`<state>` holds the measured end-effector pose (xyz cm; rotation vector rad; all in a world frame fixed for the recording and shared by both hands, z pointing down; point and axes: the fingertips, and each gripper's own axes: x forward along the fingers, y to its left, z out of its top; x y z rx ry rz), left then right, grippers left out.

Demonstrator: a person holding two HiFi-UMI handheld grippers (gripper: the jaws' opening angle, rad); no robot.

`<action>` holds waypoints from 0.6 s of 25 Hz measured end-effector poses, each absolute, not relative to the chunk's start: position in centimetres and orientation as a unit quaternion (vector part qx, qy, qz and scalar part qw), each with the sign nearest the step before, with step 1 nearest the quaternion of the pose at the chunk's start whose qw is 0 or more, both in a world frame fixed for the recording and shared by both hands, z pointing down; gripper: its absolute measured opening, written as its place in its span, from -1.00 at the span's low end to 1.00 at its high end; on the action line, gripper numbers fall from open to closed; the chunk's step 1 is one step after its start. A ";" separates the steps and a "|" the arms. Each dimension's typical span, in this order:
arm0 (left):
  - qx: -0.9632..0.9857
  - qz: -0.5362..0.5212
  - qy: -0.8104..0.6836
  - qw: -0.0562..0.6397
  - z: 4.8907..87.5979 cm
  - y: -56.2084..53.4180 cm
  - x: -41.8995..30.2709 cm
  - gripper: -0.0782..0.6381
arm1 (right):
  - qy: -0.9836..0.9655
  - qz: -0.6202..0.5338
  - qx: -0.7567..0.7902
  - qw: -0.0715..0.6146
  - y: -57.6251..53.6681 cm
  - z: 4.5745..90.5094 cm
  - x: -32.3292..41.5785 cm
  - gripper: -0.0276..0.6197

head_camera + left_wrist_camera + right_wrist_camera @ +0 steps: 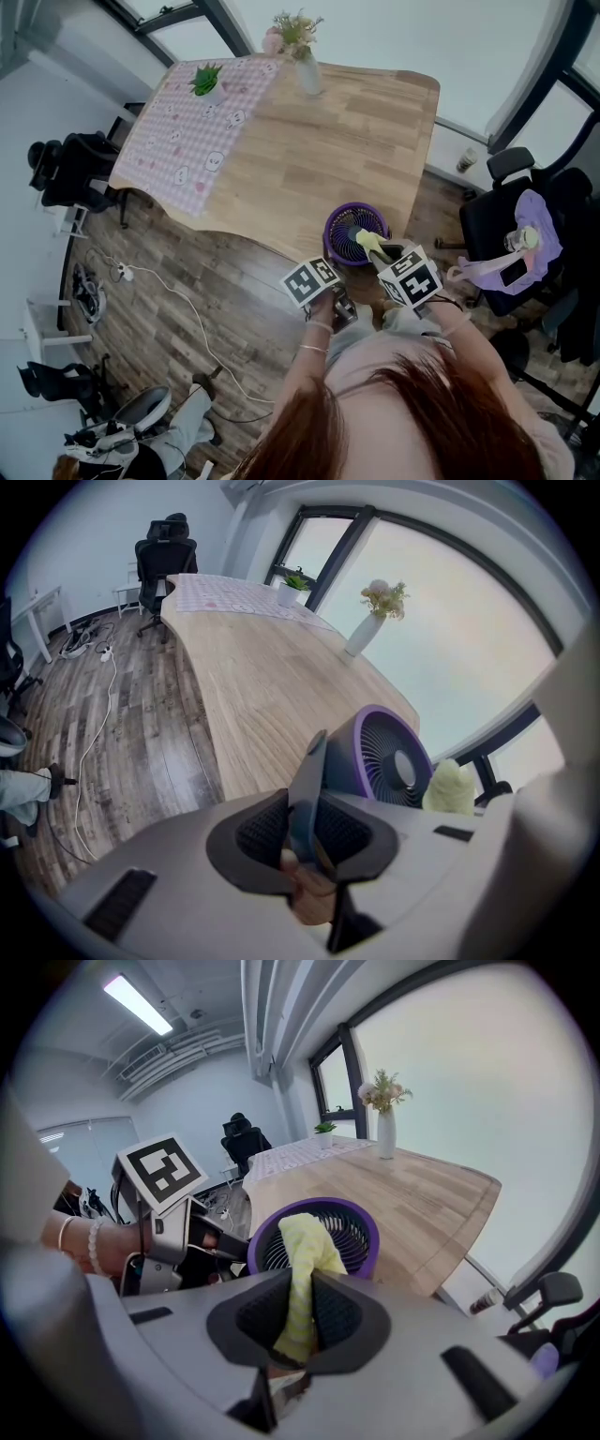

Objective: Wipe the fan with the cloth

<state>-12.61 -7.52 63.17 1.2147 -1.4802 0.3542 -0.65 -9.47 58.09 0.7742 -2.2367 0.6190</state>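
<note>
A small purple fan (354, 234) stands at the near edge of the wooden table (309, 150), its grille tilted up. My left gripper (305, 832) is shut on a dark flat part of the fan, its stand (309, 780), just left of the purple housing (389, 757). My right gripper (300, 1312) is shut on a yellow cloth (305, 1269), whose free end lies against the fan's grille (352, 1232). The same cloth (372, 244) shows on the grille in the head view. The left gripper's marker cube (159, 1171) sits just left of the fan.
A vase of flowers (305, 66), a small potted plant (206, 82) and a pink checked mat (197, 122) are at the table's far end. A black office chair with a purple bag (520, 234) stands to the right. A white cable (187, 309) runs over the floor.
</note>
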 end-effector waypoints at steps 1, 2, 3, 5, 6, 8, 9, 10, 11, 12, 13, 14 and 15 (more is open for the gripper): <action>0.516 0.150 -0.629 0.563 63.2 -7.5 -12.6 -0.56 | -0.861 0.237 0.294 0.341 -9.3 58.1 -0.8 -0.78; 0.516 0.150 -0.629 0.563 63.2 -7.6 -12.6 -0.56 | -0.862 0.237 0.290 0.341 -9.2 58.1 -1.1 -0.78; 0.515 0.150 -0.628 0.563 63.2 -7.6 -12.6 -0.56 | -0.863 0.237 0.286 0.341 -9.0 58.1 -1.3 -0.78; 0.516 0.150 -0.628 0.563 63.2 -7.6 -12.6 -0.57 | -0.866 0.236 0.278 0.342 -8.6 58.2 -1.8 -0.78; 0.516 0.149 -0.628 0.564 63.2 -7.6 -12.6 -0.56 | -0.867 0.235 0.275 0.342 -8.5 58.2 -2.0 -0.78; 0.517 0.148 -0.627 0.564 63.2 -7.6 -12.6 -0.56 | -0.869 0.234 0.269 0.343 -8.3 58.1 -2.5 -0.78; 0.517 0.148 -0.626 0.565 63.2 -7.6 -12.6 -0.56 | -0.870 0.234 0.266 0.343 -8.2 58.1 -2.7 -0.78; 0.517 0.148 -0.626 0.565 63.1 -7.6 -12.6 -0.56 | -0.870 0.233 0.264 0.344 -8.1 58.1 -2.8 -0.78; 0.517 0.148 -0.625 0.565 63.1 -7.6 -12.6 -0.56 | -0.871 0.232 0.262 0.345 -8.1 58.1 -3.0 -0.78; 0.518 0.148 -0.625 0.565 63.1 -7.6 -12.7 -0.57 | -0.871 0.231 0.261 0.346 -8.1 58.1 -3.1 -0.78; 0.518 0.148 -0.624 0.566 63.1 -7.6 -12.7 -0.57 | -0.871 0.231 0.260 0.346 -8.0 58.1 -3.2 -0.78; 0.518 0.148 -0.624 0.566 63.2 -7.6 -12.7 -0.56 | -0.872 0.231 0.259 0.346 -8.0 58.1 -3.3 -0.78; 0.518 0.148 -0.624 0.566 63.2 -7.5 -12.7 -0.57 | -0.872 0.230 0.258 0.346 -7.9 58.2 -3.4 -0.78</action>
